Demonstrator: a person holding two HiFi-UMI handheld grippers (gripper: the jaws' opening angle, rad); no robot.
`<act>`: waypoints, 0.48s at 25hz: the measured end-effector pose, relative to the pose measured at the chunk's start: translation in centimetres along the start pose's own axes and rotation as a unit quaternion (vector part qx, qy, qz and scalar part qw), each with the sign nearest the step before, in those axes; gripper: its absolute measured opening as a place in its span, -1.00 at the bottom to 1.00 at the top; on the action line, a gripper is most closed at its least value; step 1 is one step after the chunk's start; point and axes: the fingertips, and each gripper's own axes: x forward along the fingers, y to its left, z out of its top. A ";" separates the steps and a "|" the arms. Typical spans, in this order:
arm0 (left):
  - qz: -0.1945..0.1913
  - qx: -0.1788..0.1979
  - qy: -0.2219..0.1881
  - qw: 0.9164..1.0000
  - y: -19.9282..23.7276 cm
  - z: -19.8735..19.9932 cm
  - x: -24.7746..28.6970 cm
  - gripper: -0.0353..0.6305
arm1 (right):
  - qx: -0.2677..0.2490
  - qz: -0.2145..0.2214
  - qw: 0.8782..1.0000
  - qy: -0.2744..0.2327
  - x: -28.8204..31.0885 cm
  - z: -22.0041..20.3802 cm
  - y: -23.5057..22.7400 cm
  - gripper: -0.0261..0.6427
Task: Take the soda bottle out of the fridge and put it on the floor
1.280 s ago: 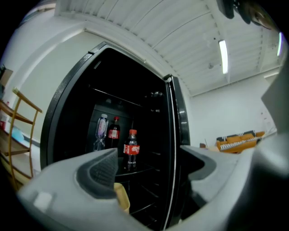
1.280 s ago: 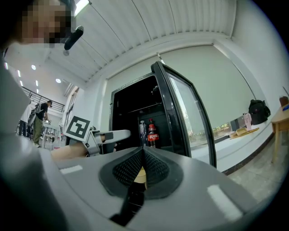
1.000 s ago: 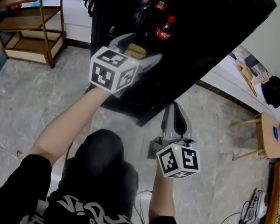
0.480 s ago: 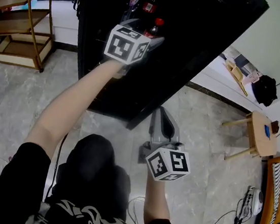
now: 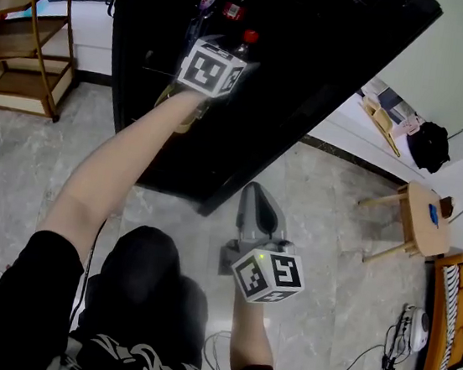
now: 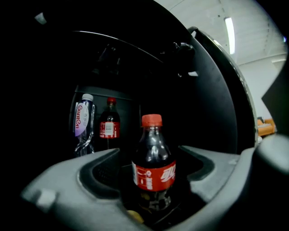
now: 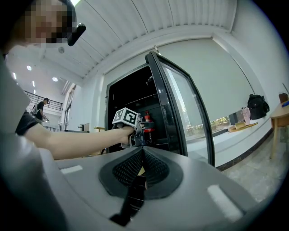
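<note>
Red-capped dark plastic soda bottle (image 6: 153, 167) is standing upright inside the black glass-door fridge (image 5: 313, 81), sitting between the left gripper's (image 6: 151, 157) spread jaws and not yet pinched. I'd be closing squarely on the red label, then pulling straight out of the fridge. Right gripper (image 7: 141, 152) is idling outside the fridge, jaws pressed together.

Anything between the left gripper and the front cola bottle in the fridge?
Nothing. In the left gripper view, the cola bottle stands right between the left gripper's open jaws, with no other object in the gap.
</note>
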 end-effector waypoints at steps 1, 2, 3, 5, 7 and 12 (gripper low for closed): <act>0.000 0.000 0.001 1.000 0.0 -0.1 0.1 0.29 | 0.000 0.001 1.000 0.000 0.1 -0.1 0.0 -0.93; -0.001 0.000 0.003 1.000 0.0 -0.3 0.2 0.27 | 0.000 0.002 1.000 0.000 0.1 -0.1 0.0 -0.93; -0.003 -0.001 0.004 1.000 0.0 -0.4 0.3 0.24 | 0.001 0.002 1.000 -0.001 0.2 -0.2 0.0 -0.93; -0.009 -0.003 0.004 1.000 -0.1 -0.6 0.5 0.19 | 0.003 0.001 1.000 0.001 0.3 -0.4 -0.1 -0.93; -0.015 -0.004 0.003 1.000 -0.4 -0.7 0.6 0.09 | 0.005 0.000 1.000 0.002 0.3 -0.6 -0.1 -0.93; -0.017 -0.007 -0.003 1.000 -0.6 -0.6 0.7 0.02 | 0.007 -0.004 1.000 0.003 0.2 -0.7 -0.4 -0.93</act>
